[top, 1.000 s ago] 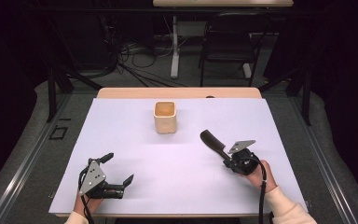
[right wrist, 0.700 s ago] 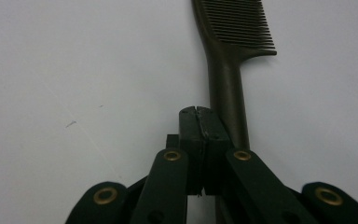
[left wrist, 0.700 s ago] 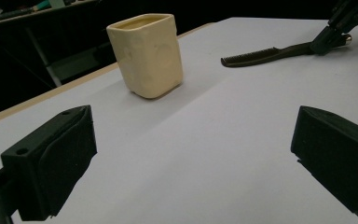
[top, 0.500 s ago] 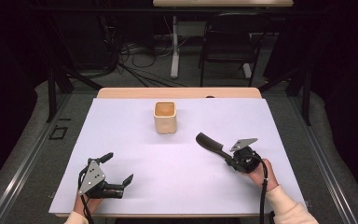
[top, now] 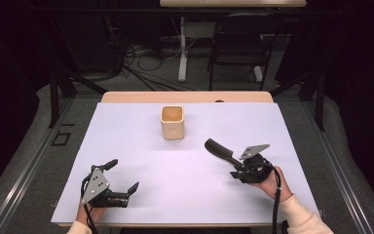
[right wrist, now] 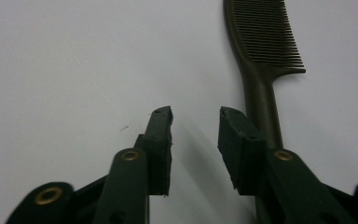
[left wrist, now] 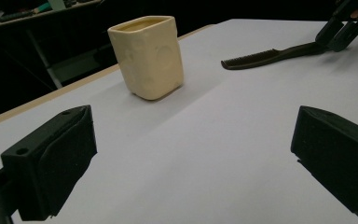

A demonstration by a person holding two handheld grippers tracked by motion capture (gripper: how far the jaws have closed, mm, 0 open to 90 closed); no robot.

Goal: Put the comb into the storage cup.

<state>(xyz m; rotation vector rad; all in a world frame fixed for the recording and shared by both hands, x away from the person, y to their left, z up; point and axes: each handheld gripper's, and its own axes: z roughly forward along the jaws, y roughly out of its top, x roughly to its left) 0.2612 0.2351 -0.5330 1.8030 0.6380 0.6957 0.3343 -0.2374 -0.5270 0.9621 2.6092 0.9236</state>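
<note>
A dark comb (top: 219, 148) lies flat on the white table top (top: 126, 141), teeth end toward the cream square cup (top: 172, 123). My right gripper (top: 234, 169) sits at the comb's handle end. Its jaws have just been opening and nothing is between them. In the right gripper view the comb (right wrist: 262, 51) runs past the outside of the right-hand finger, beside the gripper (right wrist: 196, 116). My left gripper (top: 124, 174) rests at the near left, open wide and empty. The left gripper view looks between its own jaws (left wrist: 191, 135) at the cup (left wrist: 149, 56), the comb (left wrist: 261, 57) and the right gripper (left wrist: 345, 23).
The cup stands upright at the table's middle back. A tan wooden edge (top: 185, 96) borders the far side, with a small dark object (top: 219, 101) on it. Beyond are a chair (top: 238, 48), a table leg and floor cables.
The right gripper's jaws have parted and let go of the comb, which now lies on the table. The left gripper has not moved.
</note>
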